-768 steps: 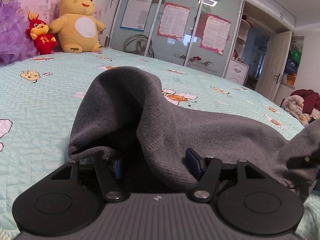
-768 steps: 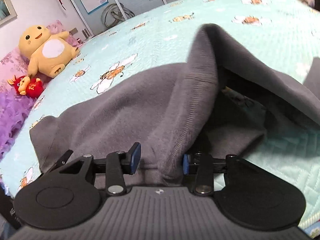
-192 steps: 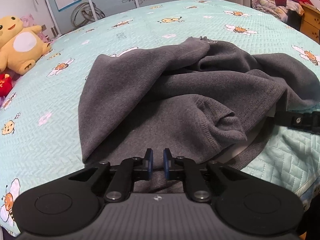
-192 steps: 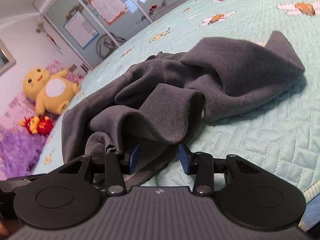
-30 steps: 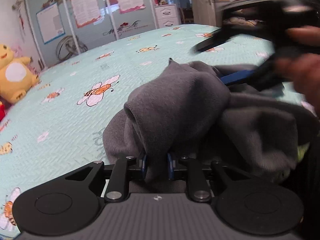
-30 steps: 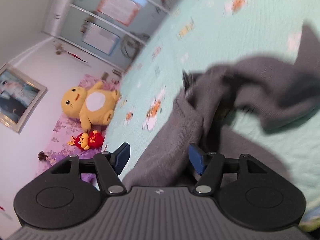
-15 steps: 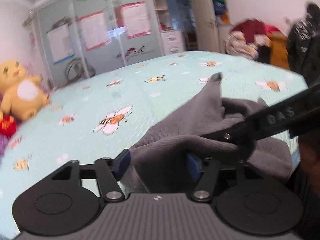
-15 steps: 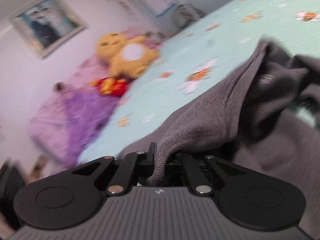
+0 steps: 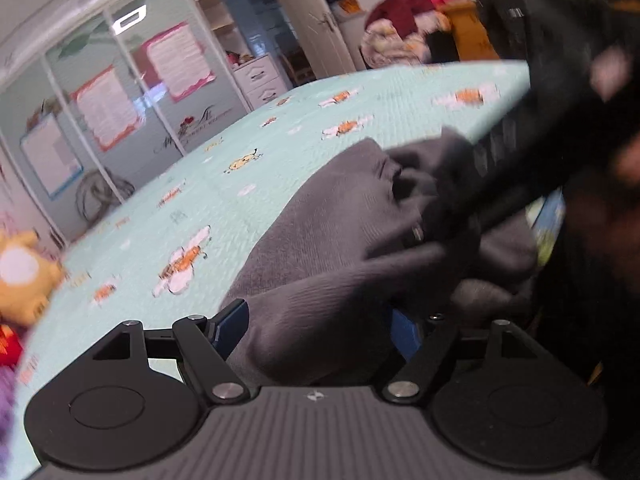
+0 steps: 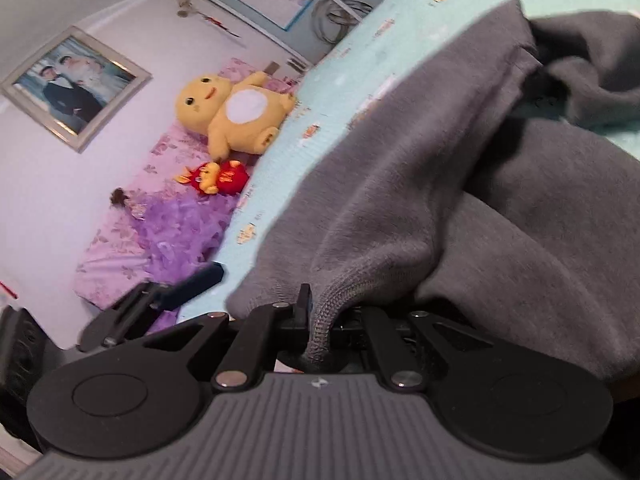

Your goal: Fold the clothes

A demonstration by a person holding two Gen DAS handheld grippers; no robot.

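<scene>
A dark grey garment lies bunched on the mint-green bed. In the left wrist view my left gripper is open, its blue pads wide apart with a fold of the garment lying between them. The right gripper's body crosses that view from the right, blurred, over the cloth. In the right wrist view my right gripper is shut on the garment's ribbed hem; the garment stretches away to the upper right. The open left gripper shows at the lower left of that view.
The bed cover has bee prints. A yellow plush toy, a small red plush and a purple fluffy pillow sit at the head of the bed. Wardrobe doors and a clothes pile stand beyond.
One second ago my left gripper was shut on the garment and my right was open. Now the left has opened and the right has shut on the hem. Both views have swung.
</scene>
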